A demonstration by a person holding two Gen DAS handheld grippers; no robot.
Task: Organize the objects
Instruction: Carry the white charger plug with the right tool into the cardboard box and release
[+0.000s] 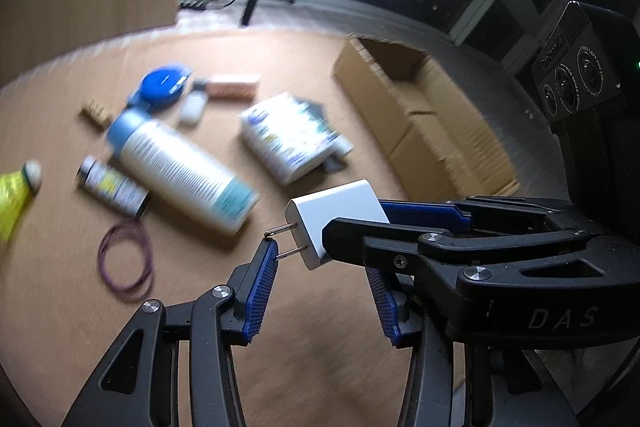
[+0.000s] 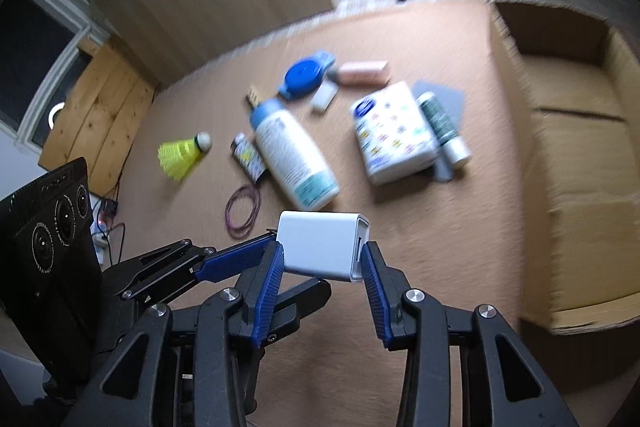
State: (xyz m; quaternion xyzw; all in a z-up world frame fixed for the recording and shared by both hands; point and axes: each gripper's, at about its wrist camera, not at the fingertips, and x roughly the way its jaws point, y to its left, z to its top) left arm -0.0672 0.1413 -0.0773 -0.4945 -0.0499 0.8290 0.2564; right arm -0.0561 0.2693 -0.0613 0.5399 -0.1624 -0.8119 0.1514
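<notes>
A white plug-in charger (image 1: 340, 215) (image 2: 320, 243) hangs in the air above the tan table (image 2: 420, 227), held between both grippers. My right gripper (image 2: 323, 247) (image 1: 354, 217) is shut on it, one blue pad on each side of its body. Reaching in from the other side, my left gripper (image 1: 320, 259) (image 2: 302, 263) has its left pad against the two metal prongs. Its other fingertip sits behind the right gripper's black finger, at the charger's back end.
Beyond the grippers, a blue-capped white bottle (image 2: 292, 155), a small can (image 2: 248, 157), a rubber band loop (image 2: 242, 207), a yellow shuttlecock (image 2: 180, 153), a blue round case (image 2: 306, 75), a pink box (image 2: 364, 71) and a printed white pack (image 2: 394, 133) lie on the table. An open cardboard box (image 2: 568, 147) stands at the right.
</notes>
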